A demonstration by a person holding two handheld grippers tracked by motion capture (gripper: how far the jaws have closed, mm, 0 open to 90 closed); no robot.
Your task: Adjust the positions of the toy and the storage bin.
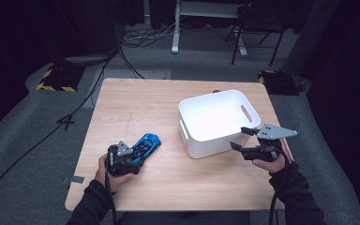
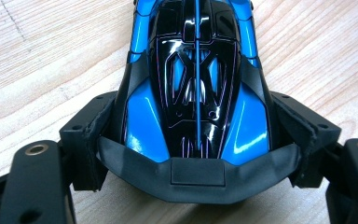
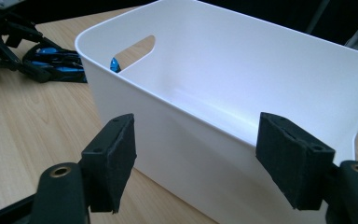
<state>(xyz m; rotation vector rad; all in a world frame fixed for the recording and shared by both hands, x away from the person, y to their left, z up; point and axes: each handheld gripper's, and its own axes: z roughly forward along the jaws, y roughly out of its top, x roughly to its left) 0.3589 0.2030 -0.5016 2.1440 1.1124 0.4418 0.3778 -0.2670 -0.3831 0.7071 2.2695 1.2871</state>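
Your toy car [image 1: 145, 146] is blue with a glossy black roof and thin lines on it, and a dark grey tail piece. It rests on its wheels on the wooden table, upright, left of the centre. Its nose points toward about 1 o'clock, to the far side of the table, and its tail toward 7 o'clock. The two sides of its rear part are clamped between black pads [image 2: 91, 135]. At about 3 o'clock from it stands the white bin [image 1: 215, 119], upright, open on top, empty inside, with oval handle slots in its short walls.

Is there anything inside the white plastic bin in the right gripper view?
No: the white plastic bin shows only its bare white inner walls and floor, while the blue and black toy car sits on the wooden table.
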